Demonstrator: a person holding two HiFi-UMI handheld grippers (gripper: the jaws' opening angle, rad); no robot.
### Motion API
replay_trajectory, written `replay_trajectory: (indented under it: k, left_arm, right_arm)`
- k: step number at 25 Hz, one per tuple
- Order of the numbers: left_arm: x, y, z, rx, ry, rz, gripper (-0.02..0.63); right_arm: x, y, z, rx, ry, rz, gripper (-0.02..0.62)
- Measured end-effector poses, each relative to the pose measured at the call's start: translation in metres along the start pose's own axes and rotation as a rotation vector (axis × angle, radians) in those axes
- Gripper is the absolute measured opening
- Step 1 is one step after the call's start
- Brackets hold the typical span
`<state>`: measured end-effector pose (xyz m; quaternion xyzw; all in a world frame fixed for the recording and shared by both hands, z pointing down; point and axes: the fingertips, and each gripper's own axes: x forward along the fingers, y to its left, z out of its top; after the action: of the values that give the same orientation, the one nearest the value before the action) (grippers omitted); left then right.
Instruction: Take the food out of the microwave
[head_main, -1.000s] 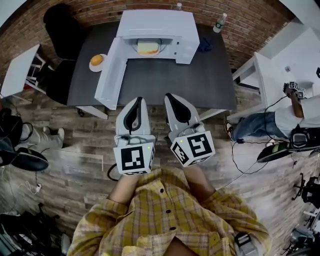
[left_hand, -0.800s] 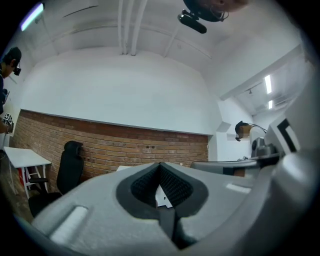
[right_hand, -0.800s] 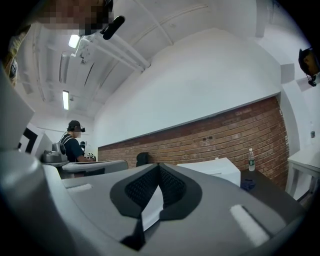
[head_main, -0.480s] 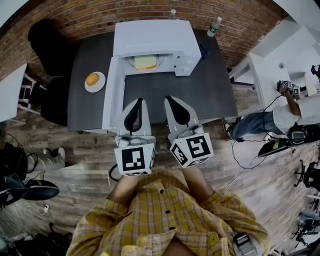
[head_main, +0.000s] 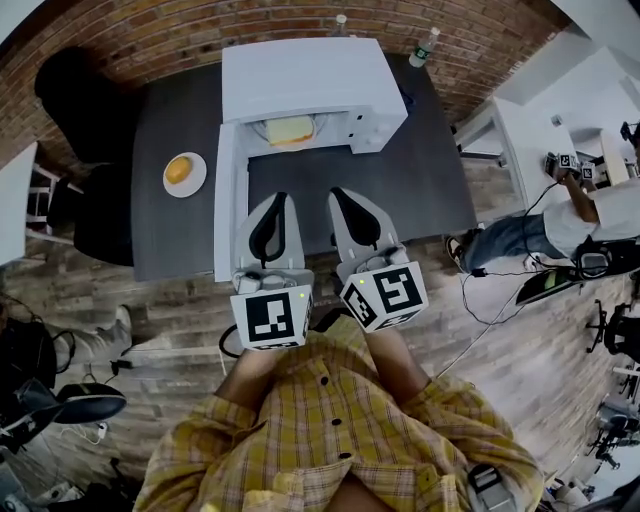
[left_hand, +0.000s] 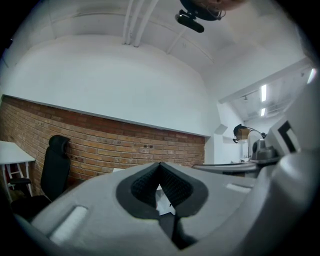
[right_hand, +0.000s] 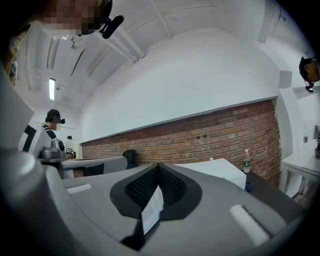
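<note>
On the dark table (head_main: 420, 170) stands a white microwave (head_main: 300, 75), its door (head_main: 229, 205) swung open to the left. Inside it lies a pale slice of food on a plate (head_main: 290, 129). My left gripper (head_main: 277, 197) and right gripper (head_main: 338, 192) are side by side, pointing level at the microwave, over the table's front part and short of the opening. Both are shut and hold nothing, as the left gripper (left_hand: 160, 165) and right gripper (right_hand: 159, 166) views also show. The microwave's top (right_hand: 227, 167) shows past the right jaws.
A small plate with an orange bun (head_main: 178, 170) sits on the table left of the door. A black chair (head_main: 80, 90) stands at the left, a water bottle (head_main: 425, 47) at the table's far right corner. A white desk (head_main: 530, 130) and a seated person (head_main: 590, 215) are on the right.
The person has stepped closer to the table, so the microwave and table have slid nearer to both grippers. The jaws stay shut and empty.
</note>
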<state>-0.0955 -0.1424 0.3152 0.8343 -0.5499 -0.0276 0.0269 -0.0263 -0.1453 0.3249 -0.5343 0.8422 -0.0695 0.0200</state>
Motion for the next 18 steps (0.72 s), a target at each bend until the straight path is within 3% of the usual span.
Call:
replay_trajectory:
  k: [7, 18]
  left_arm:
    - [0.018, 0.0, 0.001, 0.004, -0.02, 0.029, 0.0]
    - [0.045, 0.001, -0.014, 0.006, 0.009, 0.083, 0.0]
  right_arm:
    - [0.016, -0.015, 0.007, 0.006, -0.008, 0.019, 0.003]
    - [0.048, -0.048, -0.015, 0.172, 0.013, 0.071, 0.002]
